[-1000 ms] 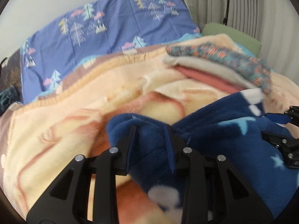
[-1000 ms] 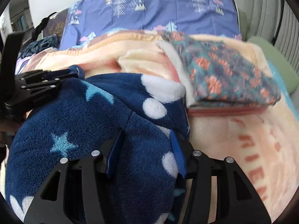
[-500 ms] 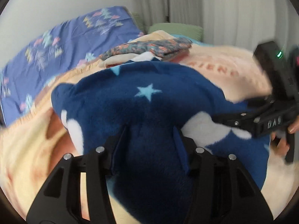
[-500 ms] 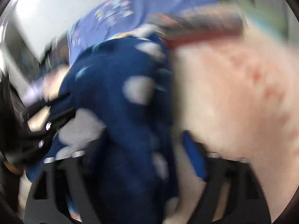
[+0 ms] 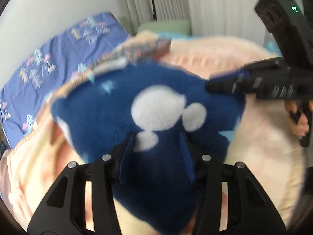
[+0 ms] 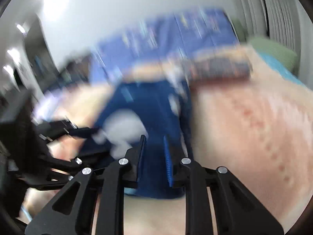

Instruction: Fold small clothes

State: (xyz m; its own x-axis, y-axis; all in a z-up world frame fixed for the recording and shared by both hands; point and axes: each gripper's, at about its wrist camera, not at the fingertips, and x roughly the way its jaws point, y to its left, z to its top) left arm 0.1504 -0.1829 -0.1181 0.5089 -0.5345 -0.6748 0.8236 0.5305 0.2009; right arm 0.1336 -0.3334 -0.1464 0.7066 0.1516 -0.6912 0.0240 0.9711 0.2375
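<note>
fleece (image 5: 160, 105) bunched on the blanket (image 5: 254, 137) | left gripper (image 5: 157, 146) jaws closing, fleece between | right gripper (image 6: 154, 150) jaws closing, fleece edge between | risk: thick pile slips out, fold skews

Peach blanket (image 5: 225, 58) spreads across the bed, a purple tree-print sheet (image 5: 64, 45) sits upper left, a green pillow (image 5: 166, 24) lies top centre, and pale pleated curtains (image 5: 215, 4) hang behind.
</note>
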